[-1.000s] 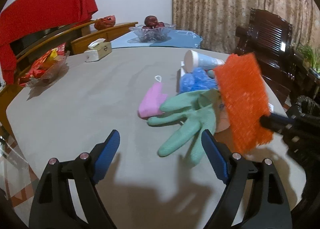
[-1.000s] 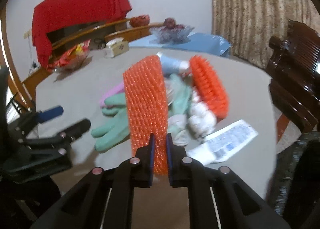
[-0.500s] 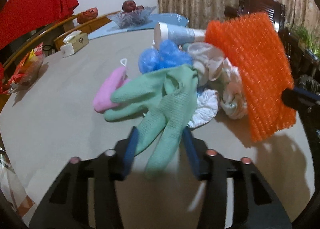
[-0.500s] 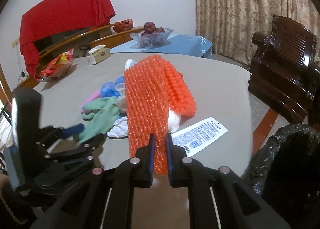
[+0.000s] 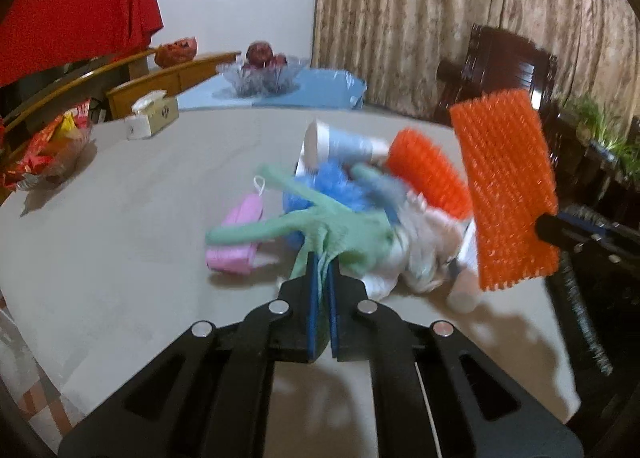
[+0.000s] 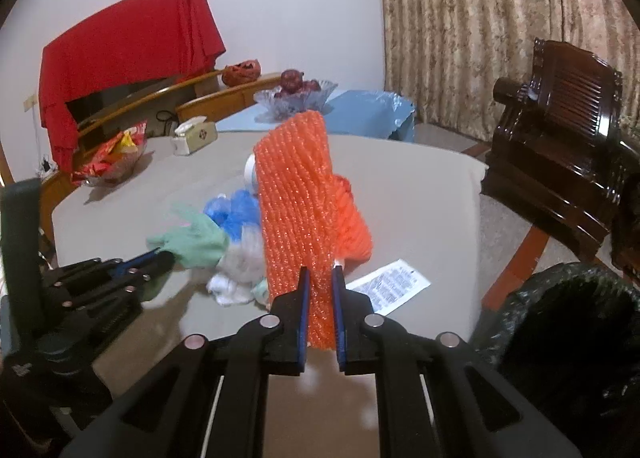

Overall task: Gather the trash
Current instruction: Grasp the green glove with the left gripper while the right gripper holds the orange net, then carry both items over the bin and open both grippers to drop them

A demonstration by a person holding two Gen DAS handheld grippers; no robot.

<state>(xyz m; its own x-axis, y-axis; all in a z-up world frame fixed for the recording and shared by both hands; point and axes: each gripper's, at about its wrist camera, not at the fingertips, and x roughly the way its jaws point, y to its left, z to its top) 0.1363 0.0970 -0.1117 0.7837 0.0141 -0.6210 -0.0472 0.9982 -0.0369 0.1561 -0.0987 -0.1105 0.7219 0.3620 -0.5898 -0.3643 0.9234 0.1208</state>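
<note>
My left gripper (image 5: 323, 258) has its jaws closing, and its pads pinch the cuff of a green rubber glove (image 5: 340, 225) lifted off the trash pile. From the right wrist view the same glove (image 6: 196, 242) hangs at the left gripper (image 6: 160, 258). My right gripper (image 6: 320, 274) is shut on an orange foam net (image 6: 296, 209), held upright above the table; the net (image 5: 508, 189) also shows at the right of the left wrist view. Beneath lie a second orange net (image 5: 428, 173), blue plastic (image 5: 336, 185), a pink pouch (image 5: 236, 234), a cup (image 5: 340, 145) and white wads (image 5: 420, 246).
A printed paper slip (image 6: 388, 286) lies near the grey table's (image 5: 140, 197) right edge. A black bin bag (image 6: 560, 318) stands open beside the table at lower right. A tissue box (image 5: 150, 119), snack bowl (image 5: 44, 153) and fruit bowl (image 5: 262, 71) sit far back; a dark chair (image 6: 560, 129) stands right.
The left gripper went from wide open to shut on the green glove and lifted it. The right gripper drew back and up a little with the orange net.
</note>
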